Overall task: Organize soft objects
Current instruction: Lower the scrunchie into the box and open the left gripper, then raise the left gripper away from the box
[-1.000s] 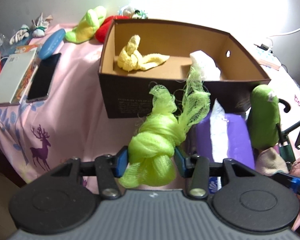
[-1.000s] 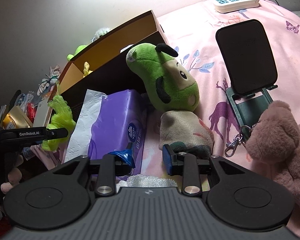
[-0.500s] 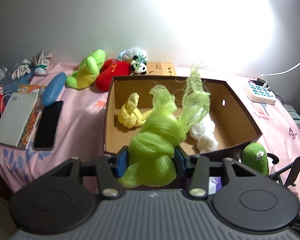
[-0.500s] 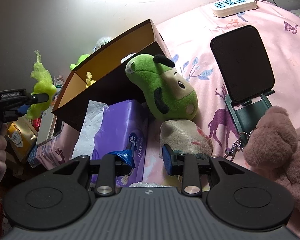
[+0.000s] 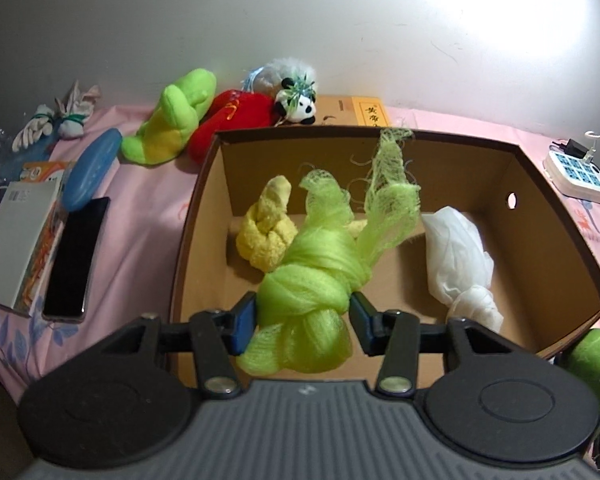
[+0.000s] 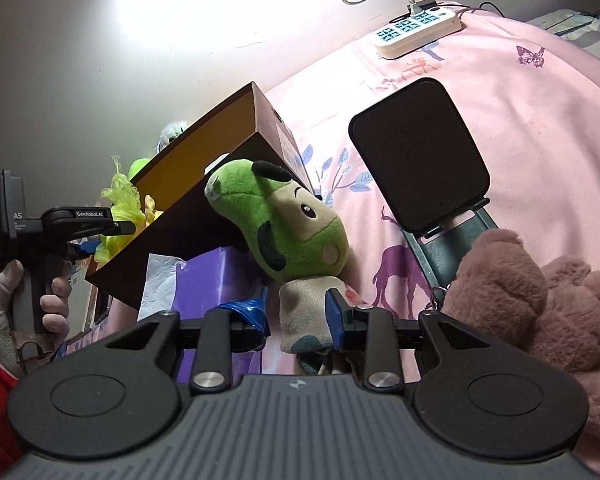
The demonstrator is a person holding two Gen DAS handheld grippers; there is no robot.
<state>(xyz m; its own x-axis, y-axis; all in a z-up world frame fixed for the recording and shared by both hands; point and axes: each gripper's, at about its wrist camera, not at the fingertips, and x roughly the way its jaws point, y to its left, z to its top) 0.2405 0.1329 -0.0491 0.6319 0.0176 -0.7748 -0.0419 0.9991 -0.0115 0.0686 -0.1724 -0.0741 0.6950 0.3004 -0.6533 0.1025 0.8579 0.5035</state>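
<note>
Left claw pinching green mesh bundle by its knot, hanging over open box beside yellow and white bundles, likely for dropping. Right claw nipping green plush doll at its cloth base, probably next.

"GenRobot.AI" in white on the arm of the left hand-held gripper; "AS" on the black block behind it, smaller print below unreadable. Yellow label with dark characters, not legible, on the flat box at the bed's back edge. Dark box front print illegible.
</note>
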